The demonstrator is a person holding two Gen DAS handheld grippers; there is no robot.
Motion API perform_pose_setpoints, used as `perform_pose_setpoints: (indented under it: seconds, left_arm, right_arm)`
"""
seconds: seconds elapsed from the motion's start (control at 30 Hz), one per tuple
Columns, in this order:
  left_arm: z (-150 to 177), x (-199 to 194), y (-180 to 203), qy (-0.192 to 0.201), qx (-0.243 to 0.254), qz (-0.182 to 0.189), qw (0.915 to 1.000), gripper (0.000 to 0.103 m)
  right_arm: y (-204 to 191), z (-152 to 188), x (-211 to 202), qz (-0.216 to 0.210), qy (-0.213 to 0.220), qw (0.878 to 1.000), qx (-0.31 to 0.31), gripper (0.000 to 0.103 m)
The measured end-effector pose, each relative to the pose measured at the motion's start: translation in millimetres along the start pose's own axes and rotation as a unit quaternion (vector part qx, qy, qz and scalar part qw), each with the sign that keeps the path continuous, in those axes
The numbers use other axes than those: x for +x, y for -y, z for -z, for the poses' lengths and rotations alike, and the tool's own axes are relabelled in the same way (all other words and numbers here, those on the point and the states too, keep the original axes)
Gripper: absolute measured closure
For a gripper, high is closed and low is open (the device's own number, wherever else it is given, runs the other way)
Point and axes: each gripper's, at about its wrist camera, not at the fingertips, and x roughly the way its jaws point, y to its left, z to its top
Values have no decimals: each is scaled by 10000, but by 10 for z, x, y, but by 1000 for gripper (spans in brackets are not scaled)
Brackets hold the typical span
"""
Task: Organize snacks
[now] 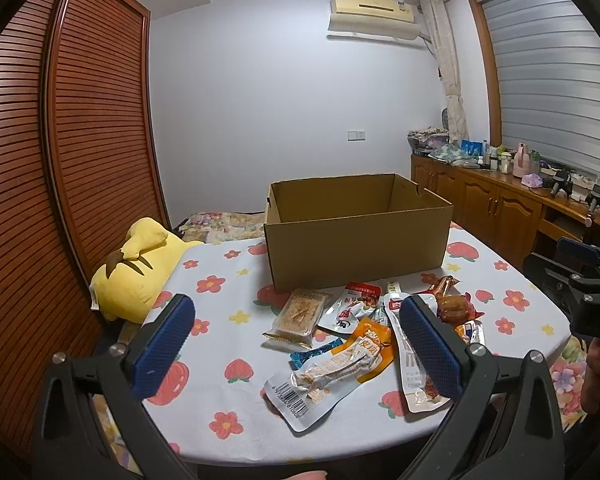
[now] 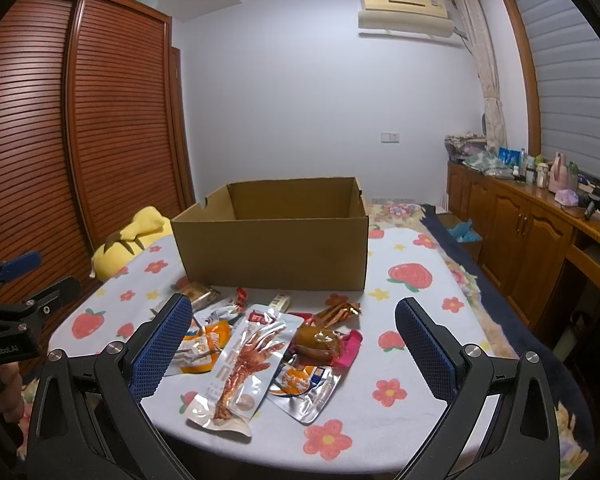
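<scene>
An open, empty cardboard box [image 1: 356, 236] stands on the flowered table [image 1: 220, 280]; it also shows in the right wrist view [image 2: 272, 248]. Several snack packets lie in a pile in front of it: a cake bar [image 1: 298, 314], an orange chicken-foot packet [image 1: 340, 368], a silver packet [image 2: 246, 368] and a brown wrapped snack [image 2: 316, 340]. My left gripper [image 1: 296, 316] is open above the pile. My right gripper [image 2: 294, 316] is open above the pile, holding nothing.
A yellow plush pillow [image 1: 136, 272] lies at the table's left edge. A slatted wooden wardrobe [image 1: 60, 160] stands on the left. A wooden cabinet [image 2: 520, 216] with bottles runs along the right wall.
</scene>
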Motion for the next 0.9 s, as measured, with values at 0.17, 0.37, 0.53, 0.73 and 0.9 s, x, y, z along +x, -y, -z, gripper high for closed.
perform_pose_setpoints:
  seconds: [0.17, 0.37, 0.53, 0.73, 0.9]
  left_arm:
    - [-10, -16, 6, 22, 1, -6, 10000, 0]
    - [-14, -27, 9, 38, 3, -11, 10000, 0]
    - [-16, -26, 8, 36, 5, -9, 10000, 0]
    - [-10, -29, 10, 44, 6, -20, 10000, 0]
    - [-25, -40, 6, 33, 4, -23, 10000, 0]
  right_arm:
    - [5, 10, -1, 0, 1, 10000, -5, 0]
    - [11, 13, -19, 8, 13, 10000, -12, 0]
    - [8, 6, -31, 3, 12, 10000, -13, 0]
    - [2, -15, -43, 5, 24, 10000, -15, 0]
    - [3, -15, -46, 7, 27, 10000, -13, 0]
